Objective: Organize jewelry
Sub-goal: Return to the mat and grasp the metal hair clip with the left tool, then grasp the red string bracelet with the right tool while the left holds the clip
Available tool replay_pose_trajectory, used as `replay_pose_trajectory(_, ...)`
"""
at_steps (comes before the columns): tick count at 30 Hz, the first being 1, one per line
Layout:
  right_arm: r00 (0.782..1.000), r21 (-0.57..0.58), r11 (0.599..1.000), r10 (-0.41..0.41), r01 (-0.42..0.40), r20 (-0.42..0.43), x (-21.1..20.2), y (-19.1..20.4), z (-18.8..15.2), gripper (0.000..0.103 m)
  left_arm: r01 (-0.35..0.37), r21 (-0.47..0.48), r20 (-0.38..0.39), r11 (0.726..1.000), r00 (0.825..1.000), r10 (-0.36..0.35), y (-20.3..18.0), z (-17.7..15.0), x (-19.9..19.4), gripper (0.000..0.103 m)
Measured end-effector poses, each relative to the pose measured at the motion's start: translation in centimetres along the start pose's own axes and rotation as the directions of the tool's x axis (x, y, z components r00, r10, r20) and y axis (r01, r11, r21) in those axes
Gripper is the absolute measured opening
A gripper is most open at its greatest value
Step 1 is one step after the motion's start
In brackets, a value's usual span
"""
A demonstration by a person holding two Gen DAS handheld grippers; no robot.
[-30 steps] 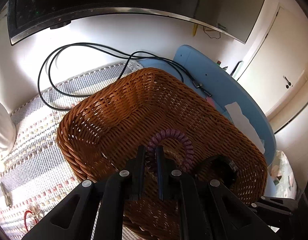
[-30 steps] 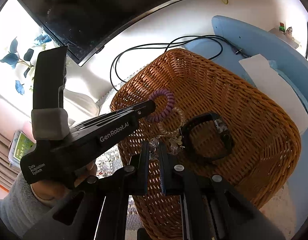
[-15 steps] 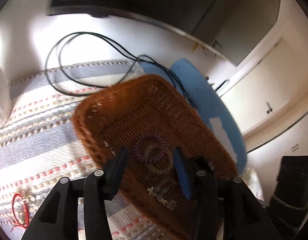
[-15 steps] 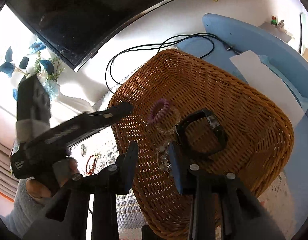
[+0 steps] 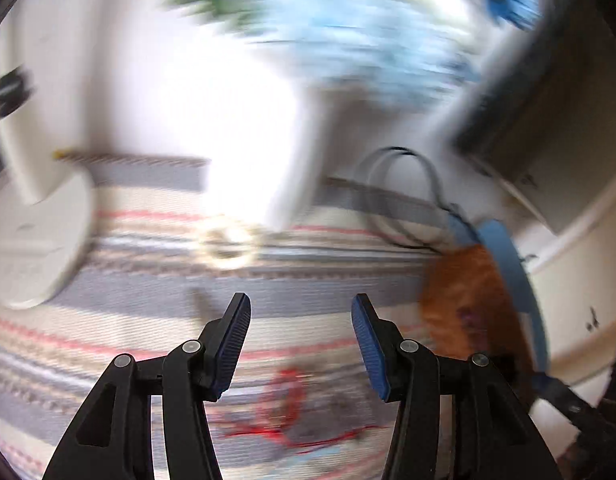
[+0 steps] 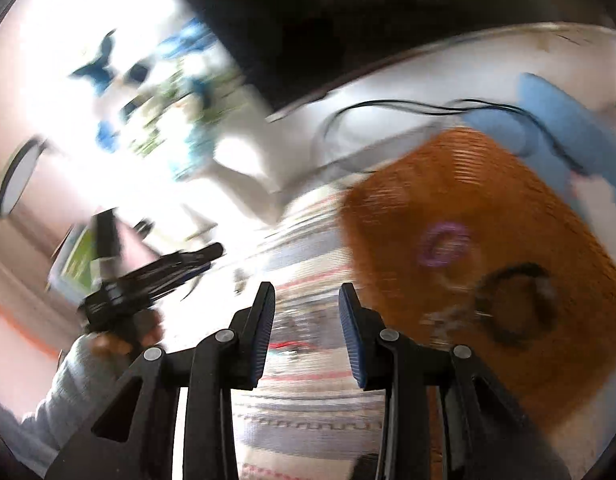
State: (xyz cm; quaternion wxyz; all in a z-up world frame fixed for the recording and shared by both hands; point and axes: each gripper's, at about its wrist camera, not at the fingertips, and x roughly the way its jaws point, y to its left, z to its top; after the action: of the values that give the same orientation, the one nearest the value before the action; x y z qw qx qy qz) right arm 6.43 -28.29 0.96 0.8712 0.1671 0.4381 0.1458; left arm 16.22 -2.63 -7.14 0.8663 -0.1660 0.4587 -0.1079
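Left gripper [image 5: 301, 344]: jaws apart and opening, nothing between the blue-ribbed pads. It hangs over a striped woven mat [image 5: 148, 304] of grey, cream and pink bands. View heavily blurred.

Red cord bracelet [image 5: 286, 404]: lies on the mat just below the left gripper's gap, apart from both pads; detail smeared.

Pale ring-shaped item [image 5: 228, 246]: on the mat further off, near the foot of a white vase [image 5: 244, 132] with blue flowers [image 5: 364, 36]; too blurred to name.

Right gripper [image 6: 307, 332]: jaws moderately apart, empty, over the mat beside the basket's left rim.

Wicker basket [image 6: 508, 184]: brown, on the mat to the right of the right gripper, partly over a blue board [image 6: 568, 120]. Contents:
- purple spiral bracelet [image 6: 444, 245], near the middle of the basket floor;
- black watch [image 6: 512, 304], just below and right of it;
- a small pale beaded piece [image 6: 448, 312] left of the watch, indistinct.

Black cable [image 6: 408, 106]: looped on the white surface behind the basket.

Person's hand [image 6: 124, 336]: grey sleeve, holding the left gripper, seen at left from the right wrist.
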Motion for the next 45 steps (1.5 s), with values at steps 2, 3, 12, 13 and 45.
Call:
replay_pose_trajectory(2,0.998,-0.052,0.997,0.052,-0.054,-0.043,1.5,1.8,-0.1,0.036,-0.046,-0.032,-0.002,0.998,0.999,0.046,1.6,-0.5,0.3,0.054)
replay_pose_trajectory(3,0.994,-0.071,0.994,0.081,-0.086,-0.074,2.4,2.6,-0.3,0.036,-0.064,-0.052,-0.01,0.997,0.998,0.064,2.4,-1.0,0.7,0.054)
replay_pose_trajectory(12,0.954,-0.333,0.941,-0.047,-0.057,-0.295,11.1,7.0,-4.2,0.036,-0.106,-0.044,-0.071,0.993,0.992,0.102,3.3,-3.6,4.0,0.045)
replay_pose_trajectory(13,0.951,-0.379,0.923,-0.051,-0.072,-0.304,11.5,7.6,-4.9,0.036,-0.111,-0.043,-0.064,0.993,0.992,0.108,3.1,-3.4,4.2,0.045)
replay_pose_trajectory(45,0.933,-0.323,0.913,0.14,-0.251,-0.33,12.5,7.5,-5.1,0.001,-0.027,-0.148,0.051,0.989,0.998,0.034,5.3,-3.5,0.3,0.015)
